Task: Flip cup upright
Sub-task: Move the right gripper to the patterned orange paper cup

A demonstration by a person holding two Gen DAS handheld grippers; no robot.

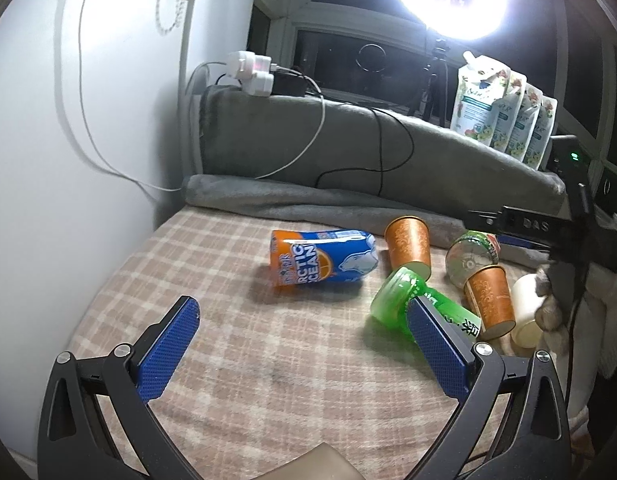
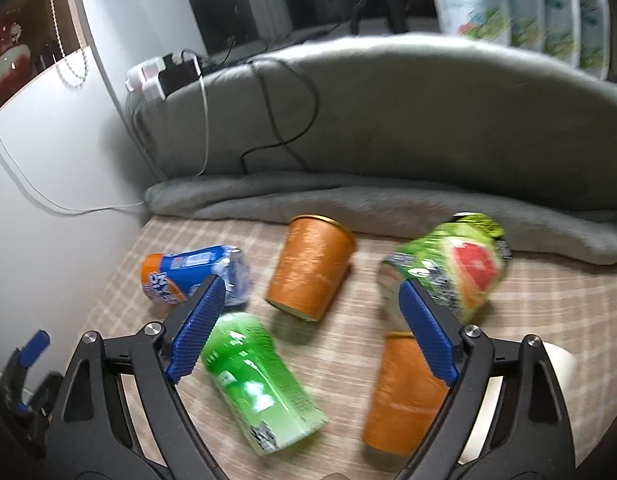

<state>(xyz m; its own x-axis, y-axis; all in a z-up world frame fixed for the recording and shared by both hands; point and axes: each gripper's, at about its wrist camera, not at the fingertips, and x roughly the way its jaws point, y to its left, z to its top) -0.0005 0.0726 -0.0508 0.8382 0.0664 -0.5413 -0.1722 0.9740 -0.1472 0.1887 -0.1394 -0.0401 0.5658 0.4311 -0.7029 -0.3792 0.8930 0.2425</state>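
Two orange paper cups lie on the checked cloth. The far cup (image 1: 408, 245) (image 2: 312, 266) lies tilted beside the grey blanket. The near cup (image 1: 491, 296) (image 2: 404, 396) lies next to a white cup (image 1: 526, 312) (image 2: 524, 400) on its side. My left gripper (image 1: 304, 344) is open and empty above the cloth, short of the objects. My right gripper (image 2: 310, 320) is open and empty, hovering over the cluster; its right finger (image 2: 428, 328) overlaps the near orange cup. The right gripper also shows at the right edge of the left wrist view (image 1: 548, 228).
A blue and orange Arctic Ocean can (image 1: 322, 258) (image 2: 188, 276), a green bottle (image 1: 412, 300) (image 2: 260, 384) and a crushed grapefruit-label bottle (image 1: 472, 254) (image 2: 452, 272) lie among the cups. A rolled grey blanket (image 1: 308, 200) borders the back. Refill pouches (image 1: 504, 108) stand behind. A white wall (image 1: 68, 160) stands left.
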